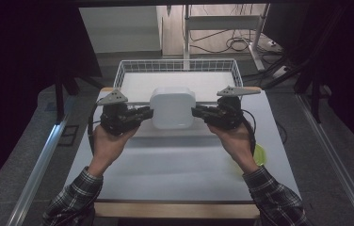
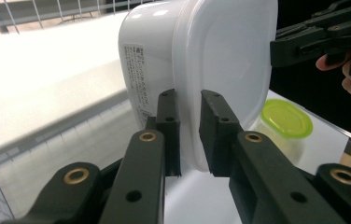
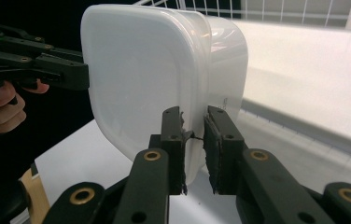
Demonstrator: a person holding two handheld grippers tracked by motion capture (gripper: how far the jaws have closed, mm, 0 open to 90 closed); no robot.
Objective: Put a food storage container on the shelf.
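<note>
A white plastic container [image 1: 172,107] with a translucent lid hangs above the table, held from both sides. My left gripper [image 1: 148,113] is shut on the rim at its left edge, my right gripper [image 1: 197,112] on the rim at its right edge. In the left gripper view the container [image 2: 197,60] stands on edge with a printed label on its side, and my own jaws [image 2: 190,128] pinch the lid's rim. The right gripper view has the container [image 3: 164,70] the same way, its rim clamped between my pads [image 3: 193,144], with the other gripper at far left.
A white wire basket [image 1: 177,66] stands behind the container at the table's far side. A small tub with a lime-green lid [image 2: 286,119] sits on the table at the right, partly behind my right wrist [image 1: 260,154]. The white table top [image 1: 175,169] lies below.
</note>
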